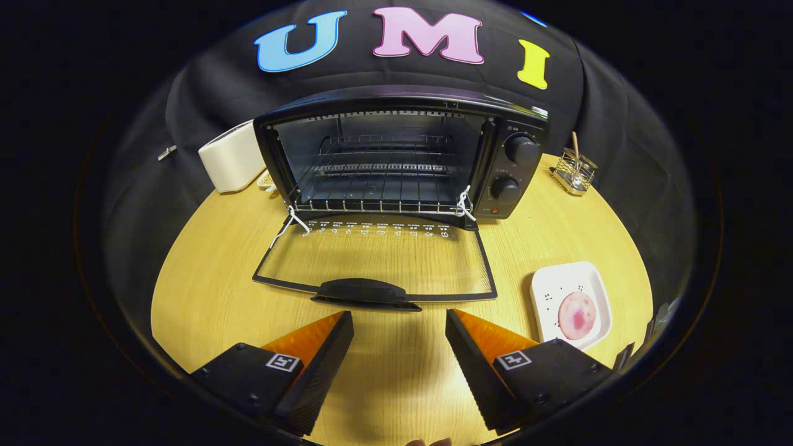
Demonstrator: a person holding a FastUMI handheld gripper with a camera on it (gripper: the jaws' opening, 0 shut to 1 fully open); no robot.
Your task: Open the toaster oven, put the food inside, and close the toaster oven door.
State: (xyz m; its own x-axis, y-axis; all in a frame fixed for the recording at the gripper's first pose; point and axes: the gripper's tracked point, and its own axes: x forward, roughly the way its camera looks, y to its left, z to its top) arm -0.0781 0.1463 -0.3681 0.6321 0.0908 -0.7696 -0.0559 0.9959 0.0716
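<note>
Currently, the gripper (399, 322) hovers above the wooden table (204, 291) with its 2 fingers spread apart and nothing between them. The fingertips (339, 323) sit just short of the door handle (365, 290) without touching it.

The toaster oven (403, 158) stands at the far side of the table, directly ahead of the fingers. Its glass door (378, 260) is fully lowered and lies flat, with the table surface visible through the pane. The wire rack (381, 201) sits inside the open cavity, near the front lip. White cord (290, 220) is tied at both front corners where the door meets the body. 2 control knobs (520, 150) are stacked on the right-hand panel.

The food (577, 314), a round pink item, rests on a white square plate (570, 279). The plate sits on the table to the right of the open door and just beyond the right finger, apart from both.

A white appliance (232, 158) stands to the left of the oven, touching or nearly touching its side. A small wire holder (575, 170) containing a stick stands to the right of the oven, near the table's far edge.
</note>
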